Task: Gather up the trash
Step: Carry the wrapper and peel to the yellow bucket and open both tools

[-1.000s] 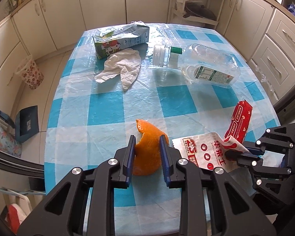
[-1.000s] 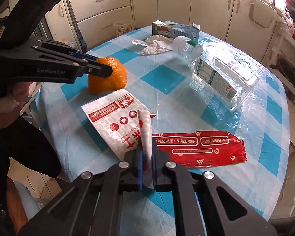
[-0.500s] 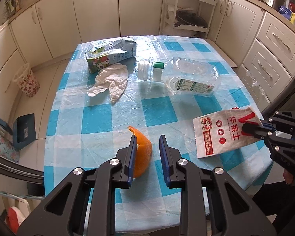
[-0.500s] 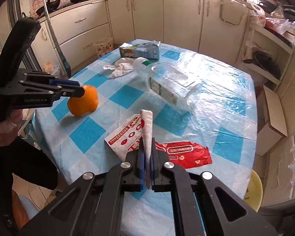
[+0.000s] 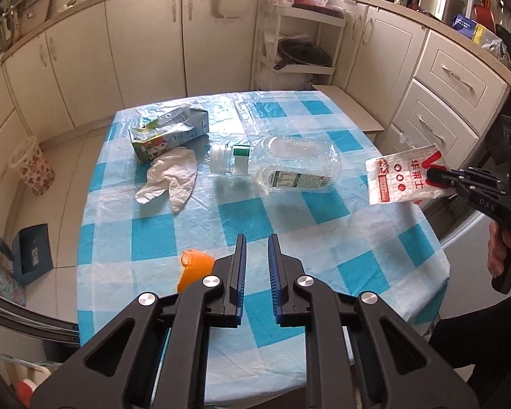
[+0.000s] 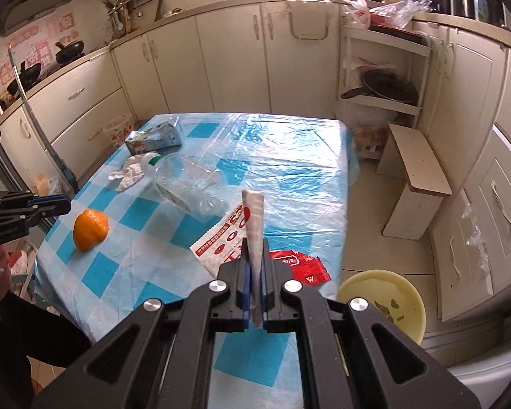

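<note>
Two claws show in the left wrist view: the left gripper (image 5: pixel 255 266) has just been closing, jaws slightly apart around nothing, the orange peel (image 5: pixel 194 267) left of it and half hidden. The right gripper (image 5: pixel 432 174) pinches the white wrapper (image 5: pixel 398 179), its length running sideways.

From the right wrist, the right gripper (image 6: pixel 253 272) is clamped on that wrapper (image 6: pixel 252 218), which stands upward from its jaws above the table (image 6: pixel 289 170).

wrappers 2 (image 6: pixel 221 242) (image 6: pixel 298 266) | bottle 1 (image 5: pixel 289 167) | carton 1 (image 5: pixel 168 134) | tissue 1 (image 5: pixel 170 179) | orange peel 1 (image 6: pixel 90 230)
</note>
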The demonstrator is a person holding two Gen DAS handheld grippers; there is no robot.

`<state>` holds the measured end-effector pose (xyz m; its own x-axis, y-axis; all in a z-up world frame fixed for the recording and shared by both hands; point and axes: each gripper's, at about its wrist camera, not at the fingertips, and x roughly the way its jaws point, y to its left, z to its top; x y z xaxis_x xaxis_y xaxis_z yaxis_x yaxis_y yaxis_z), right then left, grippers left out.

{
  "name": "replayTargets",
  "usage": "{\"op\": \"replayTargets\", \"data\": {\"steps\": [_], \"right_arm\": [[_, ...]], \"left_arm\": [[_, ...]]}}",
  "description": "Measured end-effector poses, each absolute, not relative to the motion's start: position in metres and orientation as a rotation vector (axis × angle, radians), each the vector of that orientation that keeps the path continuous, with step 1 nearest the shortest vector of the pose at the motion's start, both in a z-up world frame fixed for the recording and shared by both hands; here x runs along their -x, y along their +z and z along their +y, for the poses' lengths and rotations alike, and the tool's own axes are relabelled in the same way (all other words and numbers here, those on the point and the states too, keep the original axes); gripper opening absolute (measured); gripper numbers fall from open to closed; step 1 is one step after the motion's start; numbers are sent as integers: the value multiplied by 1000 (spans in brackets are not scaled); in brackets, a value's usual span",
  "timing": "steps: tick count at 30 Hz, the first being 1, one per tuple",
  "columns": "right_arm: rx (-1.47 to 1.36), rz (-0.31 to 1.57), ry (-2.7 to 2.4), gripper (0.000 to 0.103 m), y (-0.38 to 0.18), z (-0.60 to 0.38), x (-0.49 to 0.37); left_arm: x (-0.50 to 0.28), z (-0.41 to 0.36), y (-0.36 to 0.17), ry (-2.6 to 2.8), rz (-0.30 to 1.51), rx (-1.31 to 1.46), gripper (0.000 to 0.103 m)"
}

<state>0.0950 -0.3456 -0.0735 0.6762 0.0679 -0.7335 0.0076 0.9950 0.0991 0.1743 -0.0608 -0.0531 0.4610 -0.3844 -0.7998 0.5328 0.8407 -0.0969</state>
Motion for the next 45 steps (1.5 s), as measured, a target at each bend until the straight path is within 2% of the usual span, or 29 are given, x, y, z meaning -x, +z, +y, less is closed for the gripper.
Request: {"op": "replayTargets", "data": {"steps": [2,3,4,11,12,13,14,15,17,23,29,37,40,41,42,43,45], "right_arm": [[-118,828,17,5,-74,-354,-93],[-122,828,14,5,-74,-357,-92],[-124,829,10,5,-74,-359,-92],[-142,840,-39,5,-74,-375,-89],[-153,841,-54,5,-74,-380,-88],[-161,841,-68,5,-74,-384,-88],[-170,842,-83,5,-74,-389,-88],[-179,841,-96,5,-74,-394,-87],[-198,844,-118,5,-74,-402,-87],[-247,874,-206,5,-82,-429,-84],[-335,979,-297,5,-125,-463,-86],[-472,1067,-371,5,-173,-504,-83],[-508,1071,-369,9,-179,-512,-81],[-515,1076,-369,13,-180,-513,-81],[-528,1081,-367,26,-181,-515,-80],[-531,1075,-366,32,-179,-516,-80],[-542,1047,-357,35,-171,-518,-76]], "left_arm": [[-182,-50,-60,-518,968,-183,43],[-185,-45,-64,-485,972,-178,64],[-188,-40,-70,-470,984,-176,70],[-202,-42,-112,-378,1093,-218,71],[-201,-47,-114,-381,1085,-238,69],[-199,-51,-116,-390,1079,-254,54],[-198,-56,-117,-398,1084,-271,44],[-195,-61,-119,-406,1090,-288,25],[-190,-68,-117,-422,1080,-296,10],[-170,-92,-87,-504,984,-284,9],[-138,-141,-55,-690,909,-250,9],[-120,-203,-52,-803,917,-230,9],[-119,-223,-55,-835,933,-215,9],[-119,-229,-57,-843,937,-214,9],[-118,-236,-59,-851,941,-214,9],[-116,-244,-60,-861,944,-218,9],[-113,-255,-64,-878,948,-224,9]]}}
